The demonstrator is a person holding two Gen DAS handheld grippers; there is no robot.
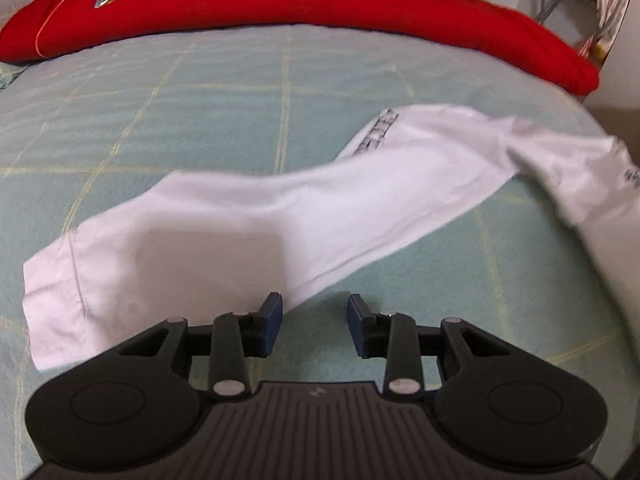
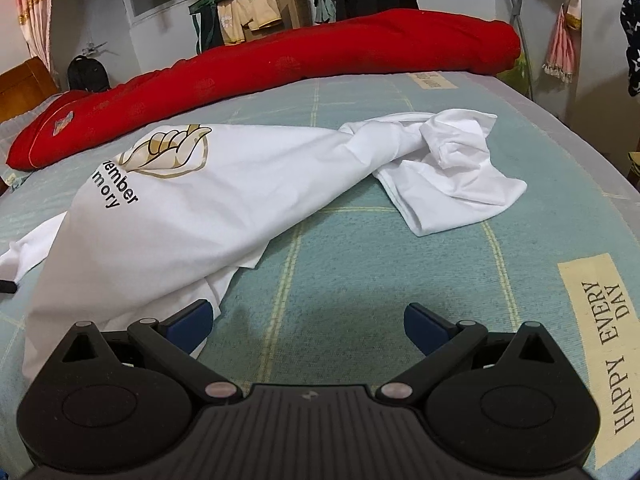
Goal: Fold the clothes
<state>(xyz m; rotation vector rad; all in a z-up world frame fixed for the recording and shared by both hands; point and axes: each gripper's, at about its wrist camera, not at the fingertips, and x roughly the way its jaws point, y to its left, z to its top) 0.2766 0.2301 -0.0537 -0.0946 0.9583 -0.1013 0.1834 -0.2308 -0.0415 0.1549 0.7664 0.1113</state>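
A white T-shirt (image 2: 192,208) lies crumpled on the bed, printed with a gold hand graphic and black lettering. One end is bunched at the right (image 2: 452,168). In the left wrist view a sleeve of the white T-shirt (image 1: 224,232) stretches flat across the sheet toward the left. My left gripper (image 1: 315,326) is open just above the sheet, its left finger at the sleeve's near edge, nothing held. My right gripper (image 2: 308,326) is wide open over bare sheet, with the shirt's hem beside its left finger.
The bed (image 2: 360,264) has a pale green checked sheet with a "HAPPY EVERY DAY" label (image 2: 608,352). A long red bolster (image 2: 280,64) runs along the far side, seen also as the red bolster (image 1: 280,4). Clothes racks, a box and curtains stand beyond the bed.
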